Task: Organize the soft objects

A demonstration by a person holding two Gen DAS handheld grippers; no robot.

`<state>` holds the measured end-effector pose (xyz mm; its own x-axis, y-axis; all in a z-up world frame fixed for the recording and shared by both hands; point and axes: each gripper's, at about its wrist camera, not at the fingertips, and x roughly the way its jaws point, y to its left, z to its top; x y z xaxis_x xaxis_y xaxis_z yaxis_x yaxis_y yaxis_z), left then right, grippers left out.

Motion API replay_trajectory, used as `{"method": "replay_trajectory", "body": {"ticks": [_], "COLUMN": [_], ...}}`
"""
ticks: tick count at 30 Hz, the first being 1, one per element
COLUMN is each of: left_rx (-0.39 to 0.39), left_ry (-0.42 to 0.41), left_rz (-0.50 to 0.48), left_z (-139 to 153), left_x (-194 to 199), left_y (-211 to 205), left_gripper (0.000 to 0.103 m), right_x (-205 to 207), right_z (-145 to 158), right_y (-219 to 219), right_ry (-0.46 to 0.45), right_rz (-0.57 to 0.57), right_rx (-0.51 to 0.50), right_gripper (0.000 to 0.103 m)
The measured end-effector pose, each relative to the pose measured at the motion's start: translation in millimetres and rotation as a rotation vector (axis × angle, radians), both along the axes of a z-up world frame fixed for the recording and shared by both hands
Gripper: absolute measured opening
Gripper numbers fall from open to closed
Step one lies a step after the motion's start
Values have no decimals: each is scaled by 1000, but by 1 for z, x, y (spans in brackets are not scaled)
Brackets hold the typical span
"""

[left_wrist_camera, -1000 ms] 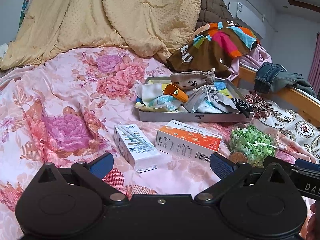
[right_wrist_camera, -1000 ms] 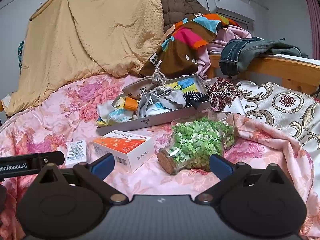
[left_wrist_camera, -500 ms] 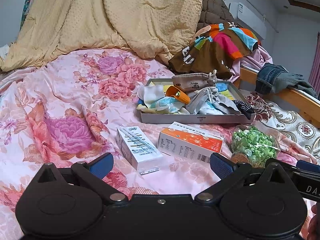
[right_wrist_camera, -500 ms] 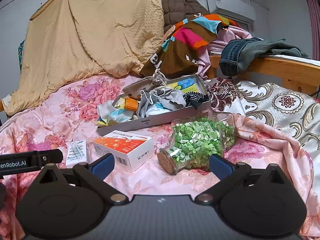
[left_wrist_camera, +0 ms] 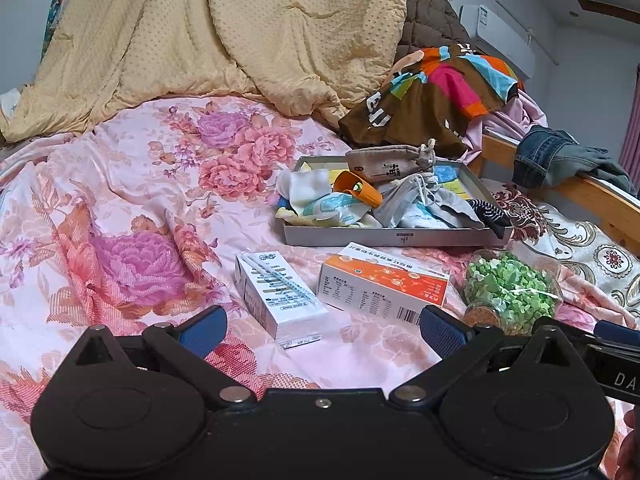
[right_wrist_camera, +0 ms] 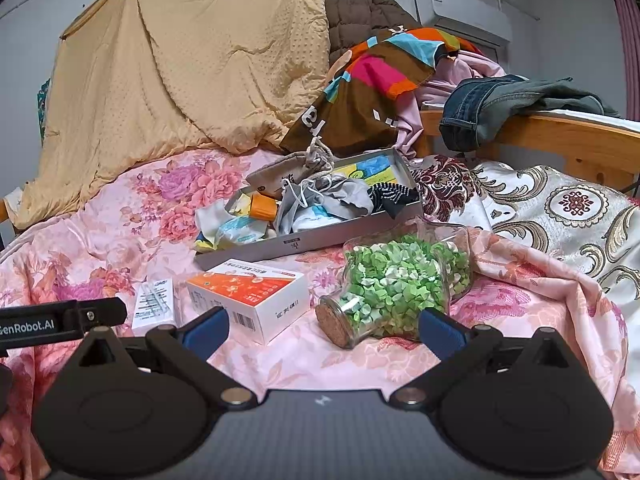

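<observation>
Your soft items are sitting heaped in the grey tray [left_wrist_camera: 384, 237]: beige drawstring pouch [left_wrist_camera: 386, 164] lying across the back rim, grey drawstring bag [left_wrist_camera: 416, 200] slumping mid-tray, white-and-blue cloths [left_wrist_camera: 320, 200] bunching at the left end, black dotted sock [left_wrist_camera: 490, 212] hanging over the right corner.

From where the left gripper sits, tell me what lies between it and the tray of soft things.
Two boxes lie on the bedspread in the path from the left gripper to the grey tray: a white carton straight ahead and an orange-topped box just right of it. Both sit low; going over them looks possible.
</observation>
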<state>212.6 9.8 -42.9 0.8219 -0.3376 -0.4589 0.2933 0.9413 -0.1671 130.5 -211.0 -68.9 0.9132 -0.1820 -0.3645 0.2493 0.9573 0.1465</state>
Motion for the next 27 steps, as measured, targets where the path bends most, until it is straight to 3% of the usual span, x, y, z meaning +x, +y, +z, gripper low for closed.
{"method": "replay_trajectory", "body": {"ticks": [6,27], "left_rx": [-4,-15], "left_ry": [26,4], "left_rz": [22,0], "left_z": [-3,-1], "left_x": [3,-2], "left_y": [4,-1], "left_gripper": [102,102], "right_x": [0,1], "right_z": [-1,-1], "right_y": [1,3], "right_ry": [2,5], "right_rz": [3,8], "right_rx": [-2,-5], "right_gripper": [103,103]}}
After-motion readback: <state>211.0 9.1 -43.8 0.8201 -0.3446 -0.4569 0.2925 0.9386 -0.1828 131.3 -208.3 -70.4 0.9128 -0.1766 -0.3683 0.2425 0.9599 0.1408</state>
